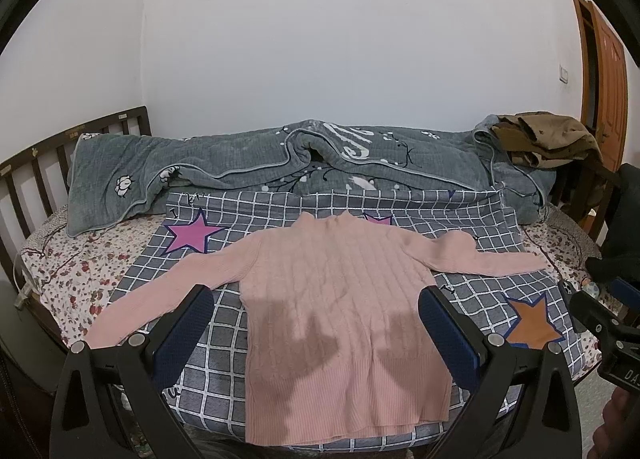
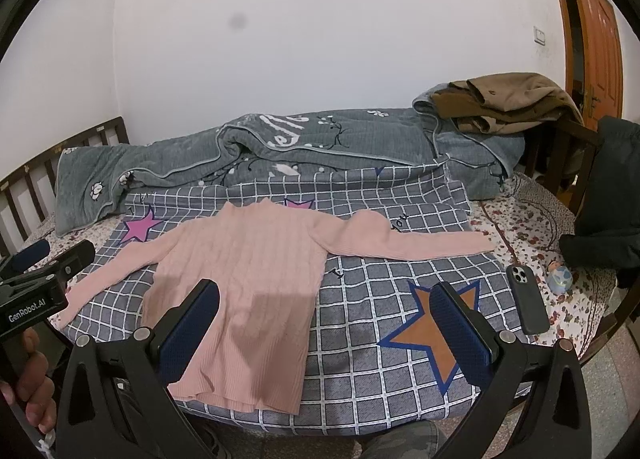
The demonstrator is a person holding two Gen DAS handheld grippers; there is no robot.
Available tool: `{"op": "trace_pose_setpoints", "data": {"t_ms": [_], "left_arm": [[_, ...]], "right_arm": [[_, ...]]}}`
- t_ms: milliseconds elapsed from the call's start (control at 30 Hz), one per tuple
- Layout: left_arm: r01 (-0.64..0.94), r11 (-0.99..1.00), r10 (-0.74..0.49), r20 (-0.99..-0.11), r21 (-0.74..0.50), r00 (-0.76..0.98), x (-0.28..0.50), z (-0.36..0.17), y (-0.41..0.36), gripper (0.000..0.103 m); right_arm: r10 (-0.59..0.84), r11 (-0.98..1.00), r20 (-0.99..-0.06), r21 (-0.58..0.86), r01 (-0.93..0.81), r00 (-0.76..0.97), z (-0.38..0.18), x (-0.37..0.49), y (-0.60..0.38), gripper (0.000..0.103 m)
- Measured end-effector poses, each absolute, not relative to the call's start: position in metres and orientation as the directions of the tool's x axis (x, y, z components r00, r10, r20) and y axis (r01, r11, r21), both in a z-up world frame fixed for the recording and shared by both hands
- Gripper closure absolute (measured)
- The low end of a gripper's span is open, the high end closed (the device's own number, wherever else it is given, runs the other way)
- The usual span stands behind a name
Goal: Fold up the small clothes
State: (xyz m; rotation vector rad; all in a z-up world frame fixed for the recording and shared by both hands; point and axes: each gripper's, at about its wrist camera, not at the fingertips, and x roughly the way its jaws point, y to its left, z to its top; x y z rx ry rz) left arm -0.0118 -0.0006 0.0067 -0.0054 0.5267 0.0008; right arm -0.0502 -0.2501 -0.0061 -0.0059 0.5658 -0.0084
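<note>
A small pink ribbed sweater [image 1: 340, 291] [image 2: 248, 279] lies flat on a grey checked cloth with stars [image 1: 500, 271] [image 2: 380, 299], both sleeves spread out sideways. My left gripper [image 1: 316, 307] hovers open above the sweater's body, nothing between its fingers. My right gripper [image 2: 326, 303] is open too, over the sweater's right hem side and the cloth with the orange star [image 2: 432, 335]. The left gripper [image 2: 40, 259] also shows at the left edge of the right wrist view, and the right gripper [image 1: 600, 323] at the right edge of the left wrist view.
A rumpled grey quilt [image 1: 280, 163] [image 2: 280, 143] lies along the wall, with brown clothes [image 1: 544, 139] [image 2: 504, 103] on its right end. A dark phone [image 2: 528, 299] and a small ball [image 2: 560, 279] lie on the floral sheet at right. A dark garment [image 2: 612, 203] hangs at right.
</note>
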Motion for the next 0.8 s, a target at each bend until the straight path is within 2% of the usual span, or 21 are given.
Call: {"op": "trace_pose_setpoints", "data": {"t_ms": [800], "left_arm": [[-0.003, 0.999, -0.014, -0.503, -0.032, 0.864, -0.0062, 0.004, -0.0023, 0.0]], "right_arm": [[-0.011, 1.0, -0.536, -0.007, 0.008, 0.844, -0.0035, -0.0492, -0.2488, 0.0]]}}
